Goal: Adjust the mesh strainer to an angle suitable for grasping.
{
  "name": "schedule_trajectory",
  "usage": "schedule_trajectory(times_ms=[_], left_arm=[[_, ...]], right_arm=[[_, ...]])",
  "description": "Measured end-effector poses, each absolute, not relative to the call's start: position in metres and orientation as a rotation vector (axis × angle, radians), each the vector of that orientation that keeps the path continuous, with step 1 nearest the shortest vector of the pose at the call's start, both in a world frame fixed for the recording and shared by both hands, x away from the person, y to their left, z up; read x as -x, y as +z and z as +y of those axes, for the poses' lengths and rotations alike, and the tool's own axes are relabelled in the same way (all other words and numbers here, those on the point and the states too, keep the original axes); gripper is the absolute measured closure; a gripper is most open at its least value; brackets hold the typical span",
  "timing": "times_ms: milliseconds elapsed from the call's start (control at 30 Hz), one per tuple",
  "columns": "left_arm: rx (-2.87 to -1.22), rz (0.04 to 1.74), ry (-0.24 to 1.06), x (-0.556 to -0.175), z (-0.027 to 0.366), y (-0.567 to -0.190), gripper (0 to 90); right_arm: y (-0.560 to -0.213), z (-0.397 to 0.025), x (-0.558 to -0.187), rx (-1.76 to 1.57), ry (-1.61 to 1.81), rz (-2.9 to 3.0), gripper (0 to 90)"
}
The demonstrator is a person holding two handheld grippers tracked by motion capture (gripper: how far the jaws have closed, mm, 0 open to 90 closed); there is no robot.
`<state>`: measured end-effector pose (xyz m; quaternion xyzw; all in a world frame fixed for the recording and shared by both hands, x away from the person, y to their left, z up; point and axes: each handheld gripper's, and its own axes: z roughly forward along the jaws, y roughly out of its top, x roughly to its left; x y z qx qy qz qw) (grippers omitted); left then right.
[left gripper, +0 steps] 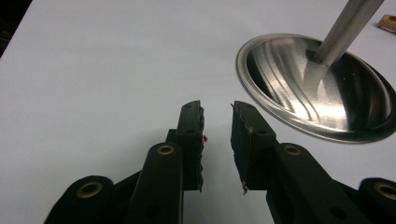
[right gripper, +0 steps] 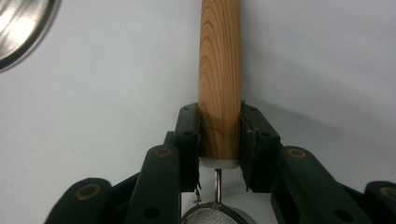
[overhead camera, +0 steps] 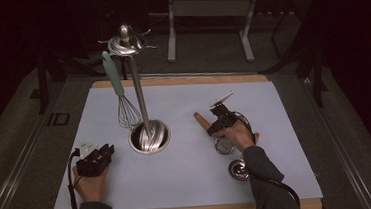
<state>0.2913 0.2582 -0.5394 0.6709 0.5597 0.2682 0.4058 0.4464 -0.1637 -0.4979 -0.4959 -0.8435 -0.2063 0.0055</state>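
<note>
The wooden-handled strainer (right gripper: 219, 79) lay on the white counter (overhead camera: 189, 179) under your right hand (overhead camera: 237, 136), and your right tongs (right gripper: 219, 140) were closed on its handle. In the right gripper view both black jaws pressed against the sides of the round wooden grip just above its white end cap, with the thin wire neck and the rim of the mesh bowl (right gripper: 217, 215) showing low between the jaw arms. From above, the handle tip stuck out beyond the tongs toward the far left, and the mesh bowl sat just beneath your wrist. A small round metal cup (overhead camera: 238, 169) rested on the counter near your right forearm.

Your left tongs (left gripper: 217, 140) rested low over the counter with a narrow gap between the jaws and nothing in it. Just ahead and to their right sat the round steel base (left gripper: 322, 88) of a utensil stand (overhead camera: 140, 98), its pole rising from the middle. In the high view a whisk (overhead camera: 126, 106) with a pale green handle hung from the stand's top.
</note>
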Motion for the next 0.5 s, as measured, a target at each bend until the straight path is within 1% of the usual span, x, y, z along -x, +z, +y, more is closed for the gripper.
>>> schedule_trajectory(times_ms=[267, 500], left_arm=[[-1.693, 1.411, 0.684, -0.291, 0.258, -0.539, 74.2], [-1.692, 1.406, 0.685, -0.29, 0.258, -0.539, 74.2]], right_arm=[[-0.488, -0.165, -0.436, 1.486, -0.796, -2.639, 70.8], [-0.471, -0.16, -0.423, 1.323, -0.91, -2.687, 70.7]])
